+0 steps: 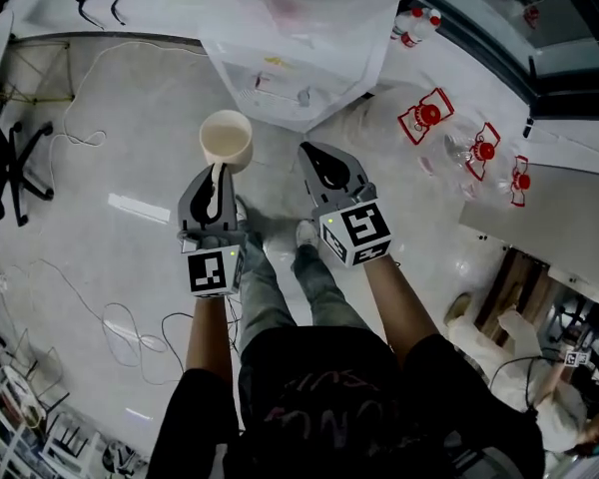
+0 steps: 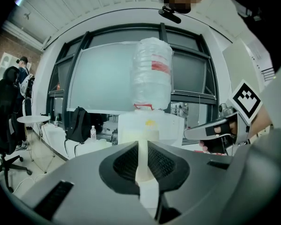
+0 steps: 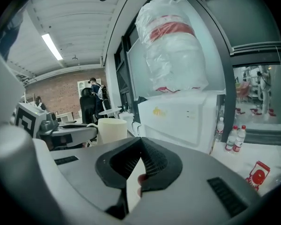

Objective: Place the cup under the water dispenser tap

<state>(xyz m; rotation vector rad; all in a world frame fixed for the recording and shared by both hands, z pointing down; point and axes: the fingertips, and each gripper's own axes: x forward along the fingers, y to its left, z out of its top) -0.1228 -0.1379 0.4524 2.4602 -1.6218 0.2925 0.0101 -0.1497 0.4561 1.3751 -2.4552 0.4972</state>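
Observation:
A cream cup (image 1: 227,140) with a side handle hangs above the floor, in front of the person. My left gripper (image 1: 217,178) is shut on the cup's handle (image 2: 143,157), which runs straight up between the jaws, with the cup body (image 2: 136,131) just beyond the tips. To its right, my right gripper (image 1: 313,156) is shut with nothing in it, its jaws meeting at the tips (image 3: 140,143). The white water dispenser (image 3: 178,121) stands ahead, and its upturned bottle (image 2: 152,74) is wrapped in clear plastic. No tap shows. The cup (image 3: 111,129) is level with the dispenser's front, to its left.
Red-labelled water bottles (image 1: 429,116) lie on the pale ledge to the right of the dispenser, and more bottles (image 3: 234,137) stand beside it. A black office chair (image 1: 10,168) and loose cables (image 1: 120,317) occupy the floor at left. A black backpack (image 2: 77,123) rests by the windows.

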